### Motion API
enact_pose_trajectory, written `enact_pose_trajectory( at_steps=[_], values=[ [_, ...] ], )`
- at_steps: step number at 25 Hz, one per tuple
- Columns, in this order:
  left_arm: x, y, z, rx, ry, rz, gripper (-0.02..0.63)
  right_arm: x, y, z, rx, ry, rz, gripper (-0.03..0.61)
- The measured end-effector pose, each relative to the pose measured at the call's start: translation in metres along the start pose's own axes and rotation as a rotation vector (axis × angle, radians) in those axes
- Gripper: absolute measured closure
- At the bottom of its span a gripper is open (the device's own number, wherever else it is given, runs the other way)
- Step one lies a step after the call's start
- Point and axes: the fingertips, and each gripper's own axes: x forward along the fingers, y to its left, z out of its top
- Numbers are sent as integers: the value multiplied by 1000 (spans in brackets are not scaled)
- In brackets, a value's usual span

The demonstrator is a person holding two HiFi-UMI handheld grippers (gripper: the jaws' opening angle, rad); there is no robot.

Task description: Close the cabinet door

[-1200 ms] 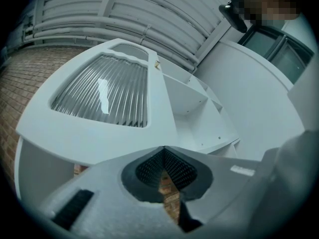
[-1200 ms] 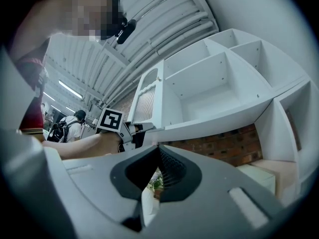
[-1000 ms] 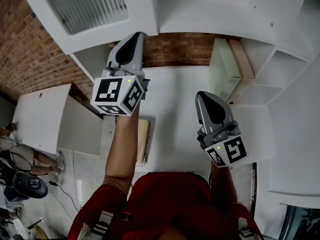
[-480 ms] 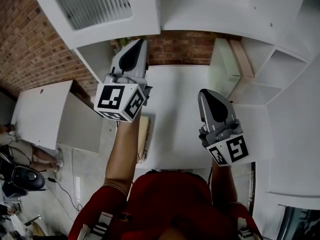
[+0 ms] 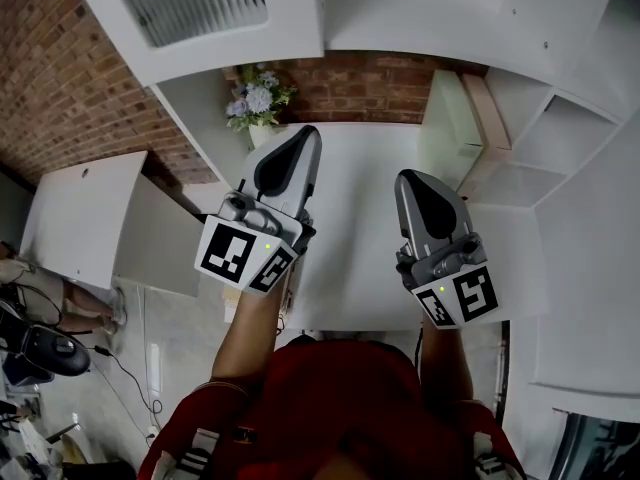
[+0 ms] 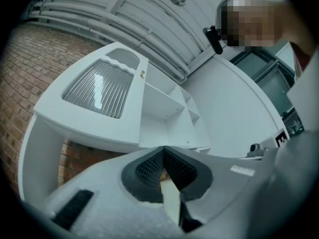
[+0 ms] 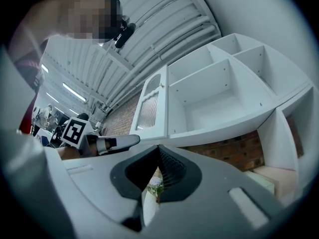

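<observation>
Pulled down and back from cabinet door [image 5: 190, 3]: left hand-held gripper [image 5: 304, 136], clenched empty, as for blunt pushing. Likewise clenched, idle over bench [image 5: 350, 228]: right hand-held gripper [image 5: 412, 180]. Door overhead at left, untouched.

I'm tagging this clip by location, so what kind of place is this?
Likely a staged kitchen or furniture display: a white cabinet door with ribbed glass, open shelves, a brick wall, flowers.

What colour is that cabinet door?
The cabinet door is white with a ribbed, greyish glass centre; clearest in the left gripper view.
</observation>
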Motion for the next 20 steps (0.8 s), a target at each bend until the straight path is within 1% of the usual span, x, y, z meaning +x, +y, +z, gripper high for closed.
enact_pose_trajectory(
  at_steps=[7, 20],
  values=[
    [-19, -25, -8, -17, 11, -57, 612, -2, 9, -2, 6, 2, 19, 565],
    [-32, -36, -10, -23, 11, -93, 612, -3, 22, 0, -7, -10, 29, 566]
  ],
)
